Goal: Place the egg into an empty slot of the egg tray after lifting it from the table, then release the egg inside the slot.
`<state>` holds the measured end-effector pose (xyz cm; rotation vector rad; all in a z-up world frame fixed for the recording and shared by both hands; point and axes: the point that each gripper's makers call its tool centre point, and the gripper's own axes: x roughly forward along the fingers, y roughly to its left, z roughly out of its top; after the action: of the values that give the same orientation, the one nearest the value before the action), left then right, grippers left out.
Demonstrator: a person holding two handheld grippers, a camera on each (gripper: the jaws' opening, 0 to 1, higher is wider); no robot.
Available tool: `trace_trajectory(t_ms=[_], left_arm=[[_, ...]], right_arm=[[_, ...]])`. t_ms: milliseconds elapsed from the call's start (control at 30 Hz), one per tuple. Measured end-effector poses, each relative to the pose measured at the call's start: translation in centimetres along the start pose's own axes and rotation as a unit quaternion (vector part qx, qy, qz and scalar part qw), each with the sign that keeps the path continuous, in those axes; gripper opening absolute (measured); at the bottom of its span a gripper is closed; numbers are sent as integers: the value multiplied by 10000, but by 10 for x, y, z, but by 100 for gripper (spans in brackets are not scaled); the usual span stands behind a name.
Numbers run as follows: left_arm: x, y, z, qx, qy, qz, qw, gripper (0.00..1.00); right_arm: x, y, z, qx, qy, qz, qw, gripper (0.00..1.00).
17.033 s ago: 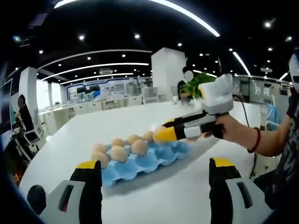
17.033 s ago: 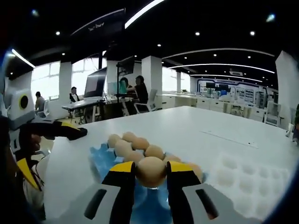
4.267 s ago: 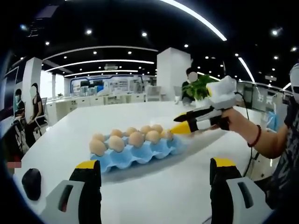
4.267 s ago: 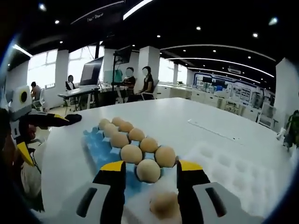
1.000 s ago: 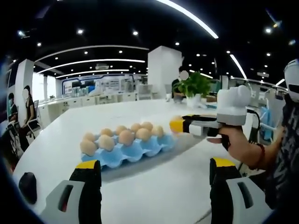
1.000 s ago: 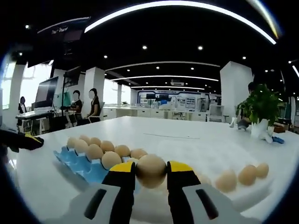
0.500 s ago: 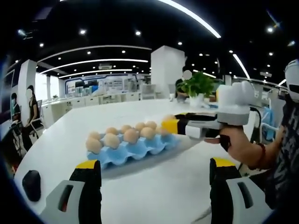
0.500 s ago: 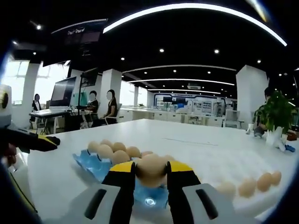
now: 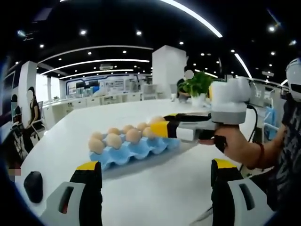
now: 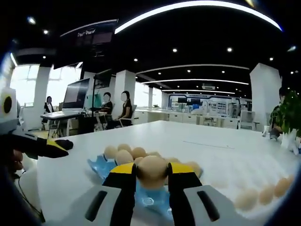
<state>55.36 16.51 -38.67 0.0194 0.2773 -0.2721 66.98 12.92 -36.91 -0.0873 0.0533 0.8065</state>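
Observation:
My right gripper (image 10: 151, 167) is shut on a brown egg (image 10: 151, 173) held between its yellow-tipped jaws. It hangs just above the near end of the blue egg tray (image 10: 99, 166), where several eggs (image 10: 124, 154) sit in slots. In the left gripper view the same right gripper (image 9: 159, 128), held by a hand (image 9: 236, 147), carries the egg (image 9: 156, 119) over the right end of the blue tray (image 9: 134, 151). My left gripper (image 9: 156, 165) stays low over the table, open and apart from the tray. It also appears at the left edge as the left gripper (image 10: 51, 148).
A white tray (image 10: 221, 203) with a few eggs (image 10: 263, 194) lies to the right on the white table (image 9: 155, 197). A black mouse-shaped object (image 9: 33, 186) rests near my left jaw. A potted plant (image 9: 195, 84) stands at the far edge. People sit at desks (image 10: 123, 111) beyond.
The right gripper, still shut on the egg, has moved left from beside the white tray to above the blue tray's end. The left gripper has stayed open and nearly still.

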Motion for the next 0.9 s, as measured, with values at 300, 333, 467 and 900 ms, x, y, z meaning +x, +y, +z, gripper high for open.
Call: trace_trajectory(t_ms=[300,333,467,900], left_arm=[[-5,4,-1,-6,18,81,10000,98],[-6,4,-1,-2,16,86,10000,98],[-9,6,-1,-15,1,126,9999,98],[-17,13,-3,-37,22,235,9997,98]], right_arm=[[11,17,4,-9,-12,417,9991,27],[11,20,5,-46,-29,472,9989,27],[17,37,9,-142,-71,750,9971,27],[34,78,4,-437,13,1291,9907,27]])
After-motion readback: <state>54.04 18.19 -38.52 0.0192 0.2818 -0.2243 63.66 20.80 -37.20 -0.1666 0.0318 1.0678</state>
